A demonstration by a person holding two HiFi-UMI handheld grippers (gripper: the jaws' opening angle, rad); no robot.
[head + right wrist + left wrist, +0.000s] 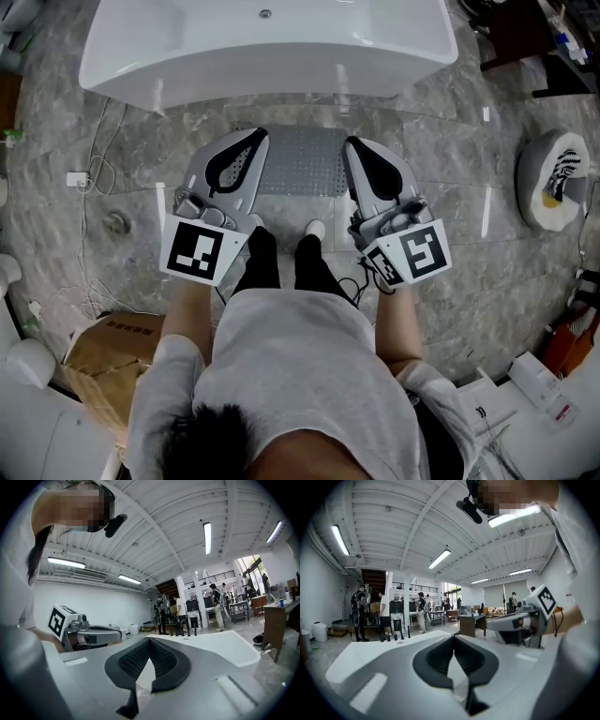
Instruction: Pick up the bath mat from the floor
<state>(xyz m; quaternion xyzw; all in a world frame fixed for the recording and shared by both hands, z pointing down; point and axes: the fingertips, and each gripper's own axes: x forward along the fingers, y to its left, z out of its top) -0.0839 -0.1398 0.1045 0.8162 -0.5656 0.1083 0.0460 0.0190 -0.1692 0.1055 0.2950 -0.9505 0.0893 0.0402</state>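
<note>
The head view looks steeply down from above the person's head onto the floor [450, 169], with the left claw [247, 141] and right claw [360, 146] close below and a tub [272, 52] at the top edge. Each gripper view sits just behind its own jaws, facing nearly level, with the ceiling [417, 522] filling its upper half. Each catches the other claw at its inner side, and both share the far stairs [374, 579] and people [421, 611]

Large open lab hall with staged bathroom corner, white bathtub [267, 47] on grey marble-look floor [450, 187], ribbed ceiling [393, 522], strip lights [439, 558], mezzanine railing [415, 587], work surfaces [471, 620], people [421, 611] standing about
</note>
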